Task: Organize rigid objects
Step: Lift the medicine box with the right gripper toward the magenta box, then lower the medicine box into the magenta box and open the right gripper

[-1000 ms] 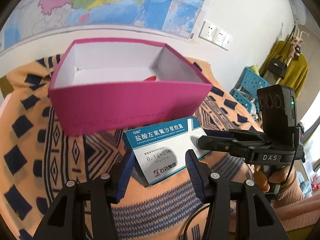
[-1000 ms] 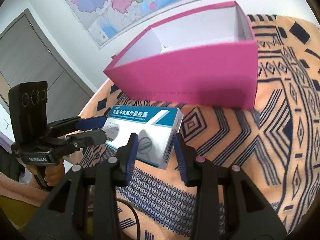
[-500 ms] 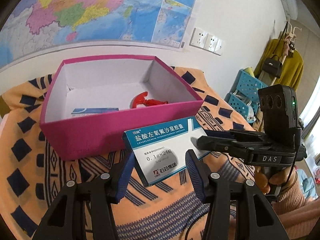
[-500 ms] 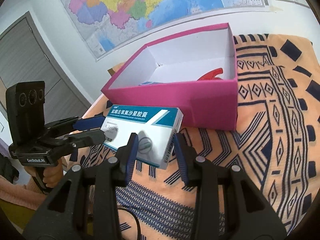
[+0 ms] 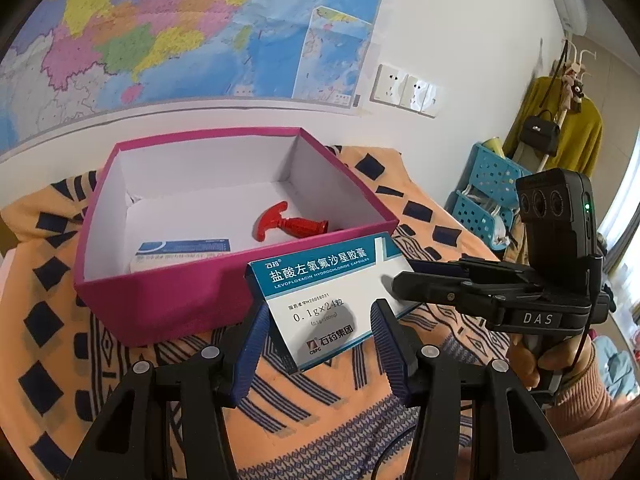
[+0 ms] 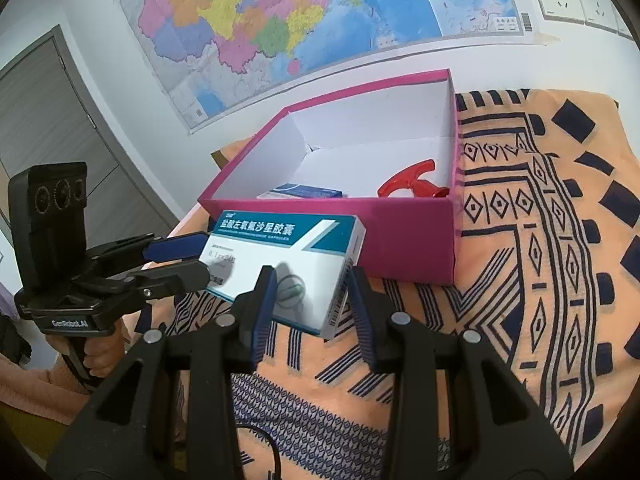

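Note:
A white and teal medicine box (image 5: 332, 300) (image 6: 280, 264) hangs in the air in front of the pink box (image 5: 160, 296) (image 6: 400, 240). My left gripper (image 5: 320, 340) is shut on one end of it. My right gripper (image 6: 312, 300) is shut on the other end and shows in the left wrist view (image 5: 404, 280). The left gripper shows in the right wrist view (image 6: 192, 256). Inside the pink box lie a red T-handled piece (image 5: 288, 226) (image 6: 412, 182) and another blue and white medicine box (image 5: 182, 254) (image 6: 304, 192).
The pink box stands on an orange cloth with dark geometric patterns (image 5: 48, 320) (image 6: 540, 260). A wall map (image 5: 180, 32) hangs behind. A blue crate (image 5: 488, 196) and a coat rack stand at the right. A grey door (image 6: 48, 120) is at the left.
Both grippers have lifted the medicine box upward together. The inside of the pink box, with the red piece and the other medicine box, has come into view.

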Demonstrator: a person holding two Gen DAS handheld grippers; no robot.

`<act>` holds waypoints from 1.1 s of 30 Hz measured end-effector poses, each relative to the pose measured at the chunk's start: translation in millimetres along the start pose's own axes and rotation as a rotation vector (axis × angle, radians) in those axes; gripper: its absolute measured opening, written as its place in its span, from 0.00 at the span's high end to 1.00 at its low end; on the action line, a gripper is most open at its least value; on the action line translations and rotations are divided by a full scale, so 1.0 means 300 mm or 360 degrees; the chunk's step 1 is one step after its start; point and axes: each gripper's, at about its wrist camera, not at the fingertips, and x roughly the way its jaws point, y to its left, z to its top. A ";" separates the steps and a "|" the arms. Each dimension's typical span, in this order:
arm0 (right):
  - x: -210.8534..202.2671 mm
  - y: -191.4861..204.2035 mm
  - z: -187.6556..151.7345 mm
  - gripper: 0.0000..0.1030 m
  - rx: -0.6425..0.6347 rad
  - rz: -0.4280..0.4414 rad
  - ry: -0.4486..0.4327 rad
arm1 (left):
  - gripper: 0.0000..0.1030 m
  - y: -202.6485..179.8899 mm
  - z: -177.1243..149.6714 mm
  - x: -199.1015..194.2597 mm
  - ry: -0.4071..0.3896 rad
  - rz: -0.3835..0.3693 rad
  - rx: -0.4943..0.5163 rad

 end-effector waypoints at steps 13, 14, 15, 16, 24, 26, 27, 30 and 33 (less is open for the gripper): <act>-0.018 -0.011 0.030 0.61 -0.0017 -0.0021 -0.0043 | 0.49 -0.005 0.036 0.016 -0.0021 -0.0001 0.0015; -0.020 -0.012 0.033 0.61 -0.0017 -0.0021 -0.0046 | 0.49 -0.005 0.037 0.017 -0.0021 -0.0001 0.0017; -0.021 -0.013 0.036 0.61 -0.0017 -0.0022 -0.0049 | 0.49 -0.006 0.039 0.019 -0.0021 -0.0001 0.0020; -0.021 -0.014 0.038 0.61 -0.0018 -0.0025 -0.0050 | 0.49 -0.007 0.042 0.021 -0.0021 0.0001 0.0021; -0.027 -0.022 0.054 0.61 -0.0023 -0.0034 -0.0064 | 0.49 -0.012 0.057 0.023 -0.0034 0.0001 0.0033; -0.030 -0.020 0.059 0.61 -0.0027 -0.0037 -0.0069 | 0.49 -0.010 0.059 0.025 -0.0034 0.0003 0.0032; -0.031 -0.021 0.062 0.61 -0.0026 -0.0036 -0.0071 | 0.49 -0.011 0.059 0.028 -0.0034 0.0005 0.0033; -0.033 -0.019 0.068 0.61 -0.0031 -0.0040 -0.0075 | 0.49 -0.011 0.063 0.032 -0.0033 0.0013 0.0032; -0.034 -0.018 0.075 0.61 -0.0038 -0.0042 -0.0078 | 0.49 -0.009 0.067 0.034 -0.0036 0.0016 0.0032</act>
